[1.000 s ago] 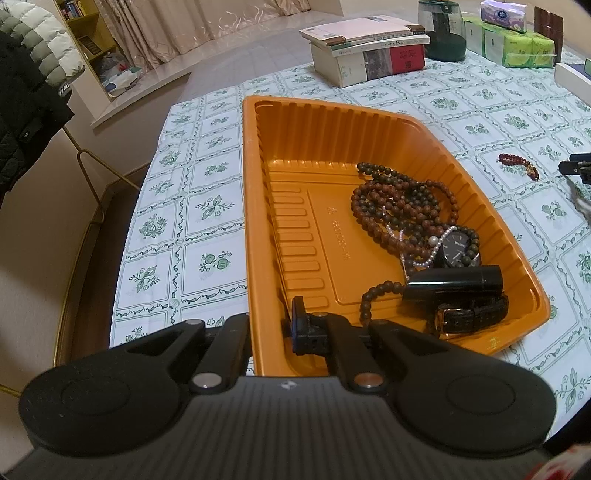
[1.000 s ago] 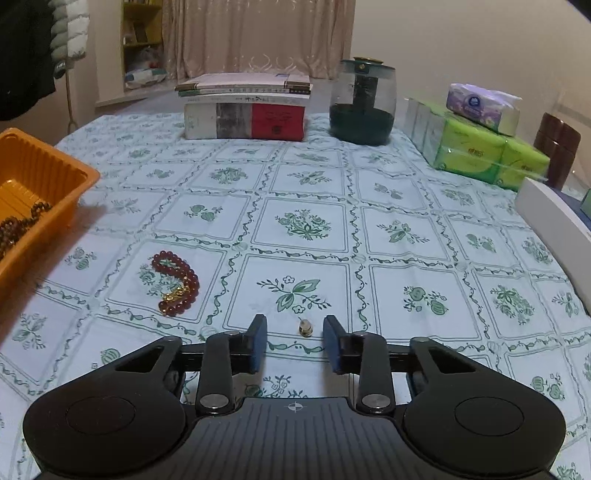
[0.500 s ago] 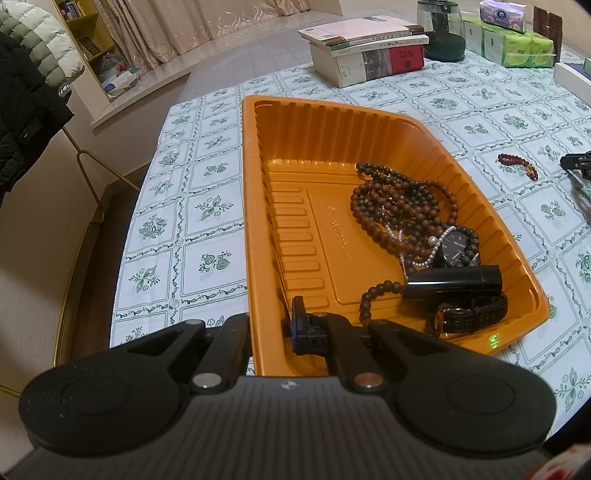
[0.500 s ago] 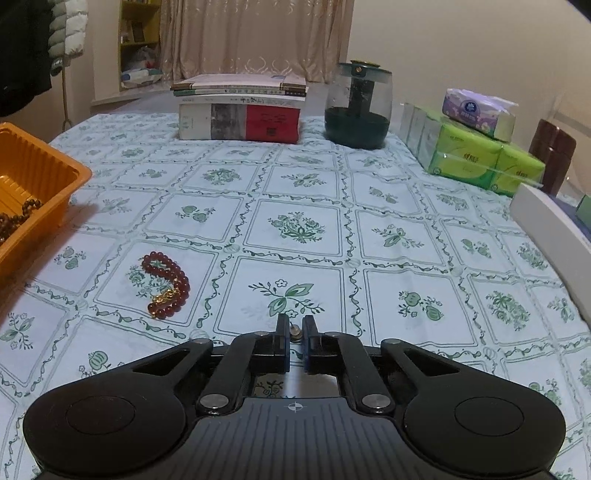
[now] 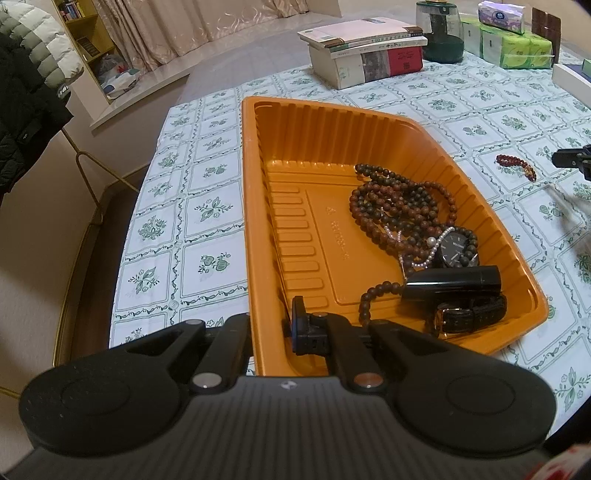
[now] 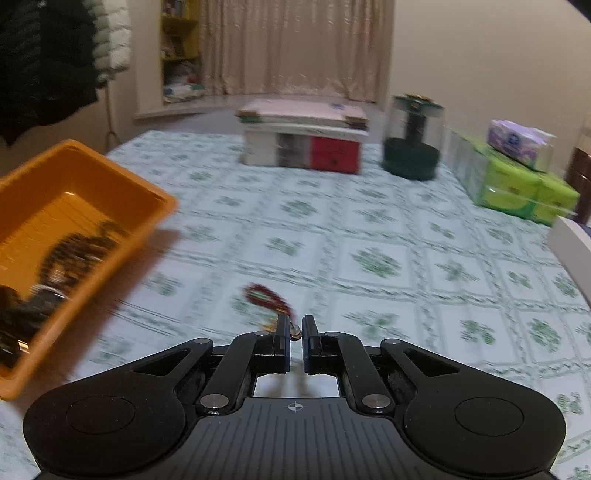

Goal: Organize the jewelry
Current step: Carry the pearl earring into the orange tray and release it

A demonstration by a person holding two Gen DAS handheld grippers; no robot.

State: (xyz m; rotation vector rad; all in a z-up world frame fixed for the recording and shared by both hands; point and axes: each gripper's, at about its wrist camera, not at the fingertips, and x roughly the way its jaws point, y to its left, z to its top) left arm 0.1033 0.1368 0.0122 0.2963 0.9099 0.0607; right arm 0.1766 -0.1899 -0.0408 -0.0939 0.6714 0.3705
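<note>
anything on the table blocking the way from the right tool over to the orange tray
Nothing visible does. The right tool is shut on a small metal piece, and only bare tablecloth lies between it and the orange tray. The red bead bracelet lies flat just ahead, low enough to pass over.

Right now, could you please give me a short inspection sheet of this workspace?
Surface: table under a green floral cloth.
Job's things: orange tray holding bead strings, watch, black tube; red bracelet lying on the cloth beside the tray.
Clutter: books, jar, tissue packs.
Grippers: left gripper shut on the tray's near wall; right gripper shut on a small trinket, blurred.
Cables: nothing seen.
Surroundings: curtains, shelf, hanging jackets.
</note>
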